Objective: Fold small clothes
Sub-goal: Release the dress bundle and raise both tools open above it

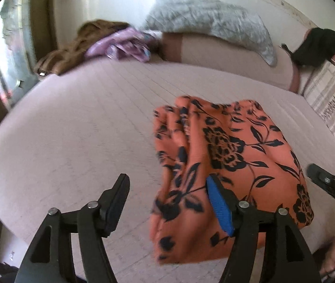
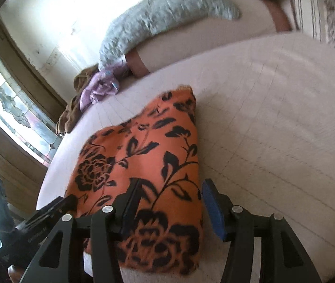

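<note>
Pale pink bedding covered the bed [image 1: 78, 122], where a folded orange garment with a black floral print [image 1: 228, 155] lay near the front edge. From the left wrist view, the left tool [image 1: 167, 202] stood open, its blue-padded finger over the garment's near left part, nothing clamped. From the right wrist view, the right tool [image 2: 169, 202] stood open, straddling the garment's near right edge without pinching it.
</note>
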`<act>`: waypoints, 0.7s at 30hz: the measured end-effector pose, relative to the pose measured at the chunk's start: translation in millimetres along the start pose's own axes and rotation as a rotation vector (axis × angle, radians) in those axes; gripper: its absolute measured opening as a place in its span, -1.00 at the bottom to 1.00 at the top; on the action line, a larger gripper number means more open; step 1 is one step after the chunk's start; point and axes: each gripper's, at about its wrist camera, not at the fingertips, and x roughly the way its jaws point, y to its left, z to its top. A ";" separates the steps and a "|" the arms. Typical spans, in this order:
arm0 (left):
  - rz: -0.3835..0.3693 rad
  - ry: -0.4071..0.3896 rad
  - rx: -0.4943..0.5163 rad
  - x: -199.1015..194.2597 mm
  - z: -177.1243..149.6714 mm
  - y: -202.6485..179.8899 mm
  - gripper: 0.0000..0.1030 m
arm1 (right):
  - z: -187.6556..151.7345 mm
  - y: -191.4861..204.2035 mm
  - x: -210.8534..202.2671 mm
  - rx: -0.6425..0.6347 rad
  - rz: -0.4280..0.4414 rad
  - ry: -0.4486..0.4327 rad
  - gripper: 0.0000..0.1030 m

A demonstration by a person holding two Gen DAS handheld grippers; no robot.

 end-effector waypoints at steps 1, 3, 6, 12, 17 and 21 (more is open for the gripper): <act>0.022 -0.009 -0.005 -1.9 -3.1 2.2 0.39 | -3.2 3.7 -6.3 -0.018 -0.006 -0.016 0.11; 0.070 0.004 0.008 2.1 -8.4 3.5 0.43 | -13.6 11.3 -13.3 -0.051 -0.013 -0.024 -0.01; 0.123 0.049 0.044 20.7 -14.6 2.7 0.45 | -31.0 18.7 0.5 -0.095 -0.040 0.050 -0.26; 0.161 0.031 0.089 27.8 -16.3 1.2 0.57 | -36.3 22.6 9.4 -0.158 -0.088 0.077 -0.25; 0.154 0.045 0.072 14.8 -10.9 3.8 0.57 | -36.6 26.3 -5.6 -0.138 -0.097 0.073 -0.24; 0.189 -0.021 0.092 -18.5 -10.2 -1.3 0.57 | -38.1 31.8 -35.5 -0.130 -0.080 0.018 -0.23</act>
